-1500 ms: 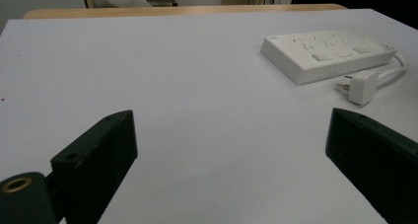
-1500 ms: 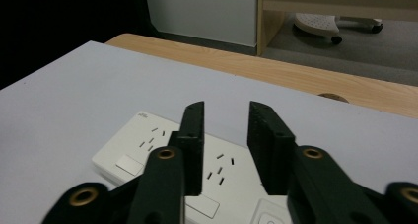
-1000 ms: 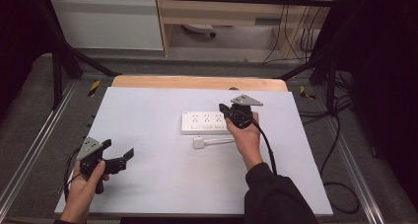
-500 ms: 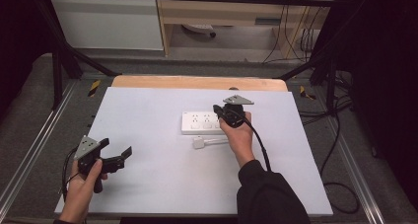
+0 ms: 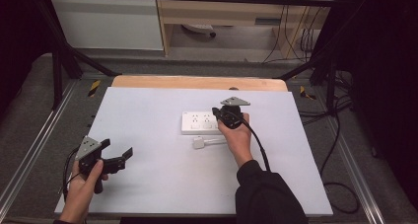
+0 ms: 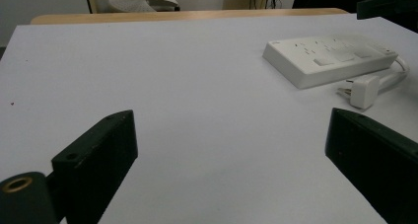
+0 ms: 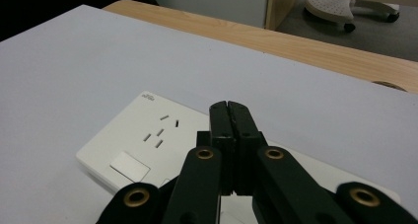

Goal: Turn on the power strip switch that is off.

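We see the white power strip (image 5: 204,123) lying mid-tabletop (image 5: 148,110), its white plug (image 5: 198,143) just near of it. Our right gripper (image 5: 220,114) hovers over the strip's right part, jaws clenched on nothing. Our left gripper (image 5: 118,155) sits released at the near left, well apart.

A lab-like recording rig: black metal frame (image 5: 59,56) around a white-topped table (image 5: 148,110), loose cables (image 5: 296,41) behind.
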### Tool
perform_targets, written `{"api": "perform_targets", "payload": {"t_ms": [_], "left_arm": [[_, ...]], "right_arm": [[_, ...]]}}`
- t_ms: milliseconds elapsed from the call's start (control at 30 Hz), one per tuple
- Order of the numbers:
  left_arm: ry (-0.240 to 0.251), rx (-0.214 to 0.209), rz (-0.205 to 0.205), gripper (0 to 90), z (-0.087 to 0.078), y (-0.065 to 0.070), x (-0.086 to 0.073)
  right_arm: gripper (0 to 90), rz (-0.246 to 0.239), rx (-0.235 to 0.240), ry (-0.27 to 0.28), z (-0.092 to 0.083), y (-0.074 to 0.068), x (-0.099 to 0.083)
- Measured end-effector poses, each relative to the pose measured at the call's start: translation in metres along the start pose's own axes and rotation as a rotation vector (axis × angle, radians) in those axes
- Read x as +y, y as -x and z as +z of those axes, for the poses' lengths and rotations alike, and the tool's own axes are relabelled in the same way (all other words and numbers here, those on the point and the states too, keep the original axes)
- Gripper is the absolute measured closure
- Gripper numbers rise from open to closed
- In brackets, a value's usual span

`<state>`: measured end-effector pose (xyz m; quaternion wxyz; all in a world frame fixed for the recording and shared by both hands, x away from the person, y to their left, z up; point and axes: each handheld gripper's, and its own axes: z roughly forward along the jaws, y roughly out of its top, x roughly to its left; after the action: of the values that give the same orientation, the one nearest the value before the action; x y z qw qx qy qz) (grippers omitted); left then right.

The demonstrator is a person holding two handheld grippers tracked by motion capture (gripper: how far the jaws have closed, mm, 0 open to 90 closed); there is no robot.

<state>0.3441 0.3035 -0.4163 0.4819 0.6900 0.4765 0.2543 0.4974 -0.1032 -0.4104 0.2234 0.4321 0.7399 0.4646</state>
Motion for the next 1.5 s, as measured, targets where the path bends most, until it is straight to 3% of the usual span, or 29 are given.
{"api": "perform_targets", "payload": {"t_ms": [1500], "left_arm": [[-0.009, -0.009, 0.005, 5.7, -0.001, 0.001, -0.001]], "right_arm": [[90.0, -0.032, 0.014, -0.119, 0.012, -0.013, -0.017]]}}
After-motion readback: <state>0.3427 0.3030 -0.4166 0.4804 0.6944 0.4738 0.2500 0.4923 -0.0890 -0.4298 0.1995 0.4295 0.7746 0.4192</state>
